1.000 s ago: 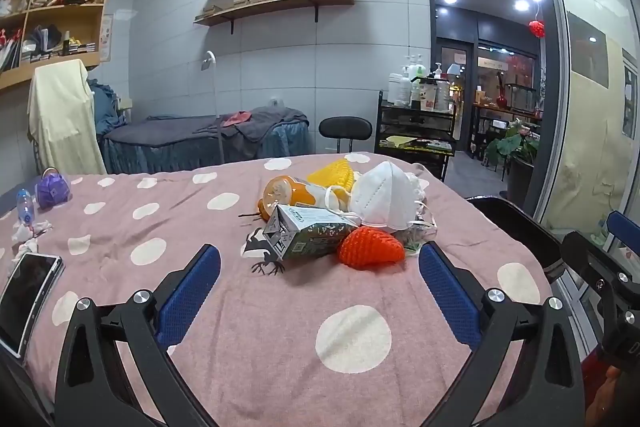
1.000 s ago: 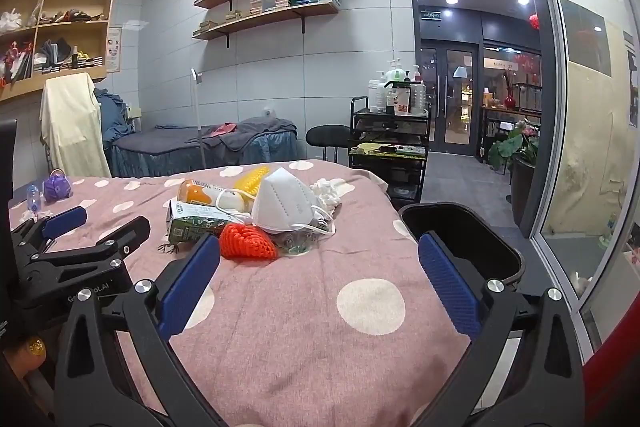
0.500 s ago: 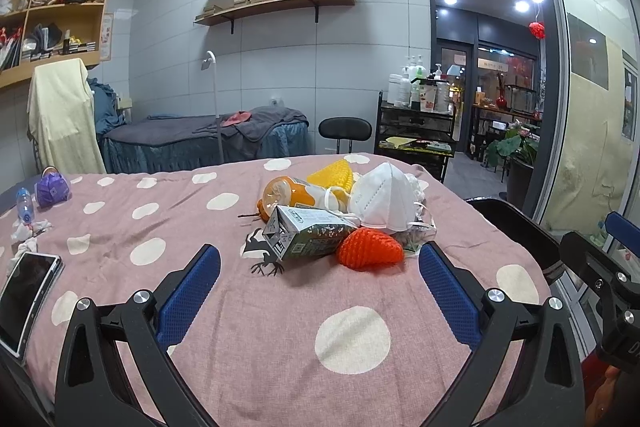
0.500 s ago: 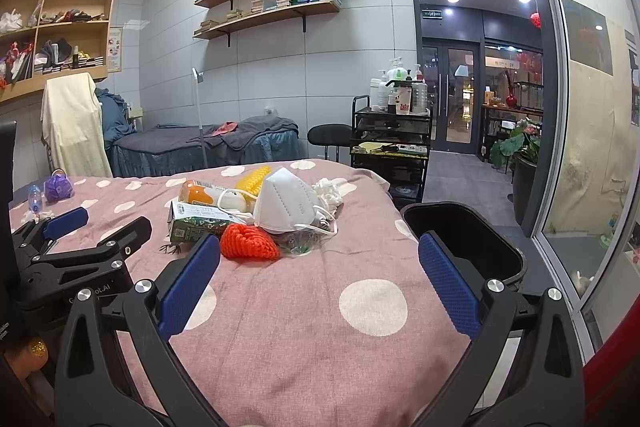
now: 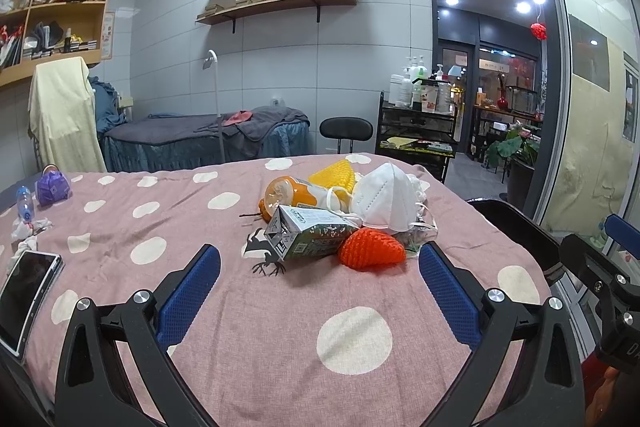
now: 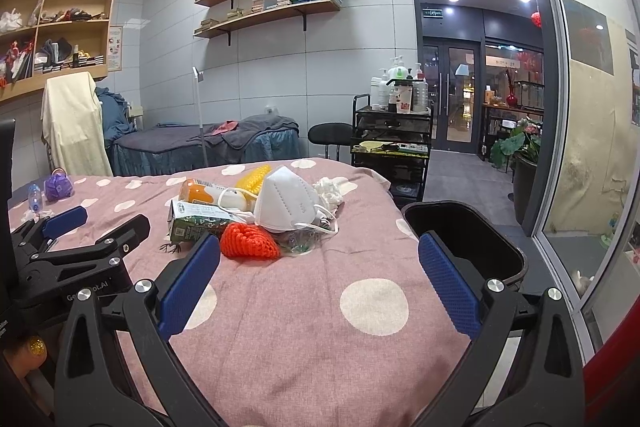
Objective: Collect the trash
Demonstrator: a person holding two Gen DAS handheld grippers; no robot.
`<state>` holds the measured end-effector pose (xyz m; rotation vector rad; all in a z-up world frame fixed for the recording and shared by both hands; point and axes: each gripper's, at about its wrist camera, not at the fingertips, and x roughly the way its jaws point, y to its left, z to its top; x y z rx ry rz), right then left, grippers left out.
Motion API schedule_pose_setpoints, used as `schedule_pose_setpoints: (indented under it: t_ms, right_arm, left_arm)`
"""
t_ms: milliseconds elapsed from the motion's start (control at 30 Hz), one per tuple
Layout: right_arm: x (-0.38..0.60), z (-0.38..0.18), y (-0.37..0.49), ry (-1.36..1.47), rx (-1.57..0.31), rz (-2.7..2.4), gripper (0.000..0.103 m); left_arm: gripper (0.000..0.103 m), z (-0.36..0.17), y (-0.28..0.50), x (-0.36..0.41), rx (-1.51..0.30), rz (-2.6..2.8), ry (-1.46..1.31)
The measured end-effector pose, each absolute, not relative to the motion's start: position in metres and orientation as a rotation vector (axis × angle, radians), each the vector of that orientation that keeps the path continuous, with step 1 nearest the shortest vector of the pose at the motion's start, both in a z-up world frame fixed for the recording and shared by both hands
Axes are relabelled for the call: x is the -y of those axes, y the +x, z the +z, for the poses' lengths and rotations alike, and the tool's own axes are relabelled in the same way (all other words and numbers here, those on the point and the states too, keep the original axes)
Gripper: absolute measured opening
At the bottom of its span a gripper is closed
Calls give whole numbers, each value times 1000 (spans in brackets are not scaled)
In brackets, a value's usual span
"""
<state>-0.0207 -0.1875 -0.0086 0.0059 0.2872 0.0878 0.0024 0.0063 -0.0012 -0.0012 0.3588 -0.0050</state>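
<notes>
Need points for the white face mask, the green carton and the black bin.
white face mask point(image 5: 384, 195), left wrist view, on its front panel.
green carton point(image 5: 310, 237), left wrist view, on its long printed side.
black bin point(image 6: 472, 223), right wrist view, on its dark inner wall.

We carry two claws of the same build. The left claw point(image 5: 319, 277) and the right claw point(image 6: 319, 267) each have black plastic arms with triangular cut-outs, silver round screws at the joints, and blue pads with a fine grid texture. White lettering marks one black body.
</notes>
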Motion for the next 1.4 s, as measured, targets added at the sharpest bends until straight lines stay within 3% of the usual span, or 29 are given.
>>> schedule_pose_setpoints:
  t_ms: [1400]
  right_arm:
    - [189,-9,-21,20,-295,91,98]
  left_arm:
    - [97,-2,2,-7,-358,-4,-4]
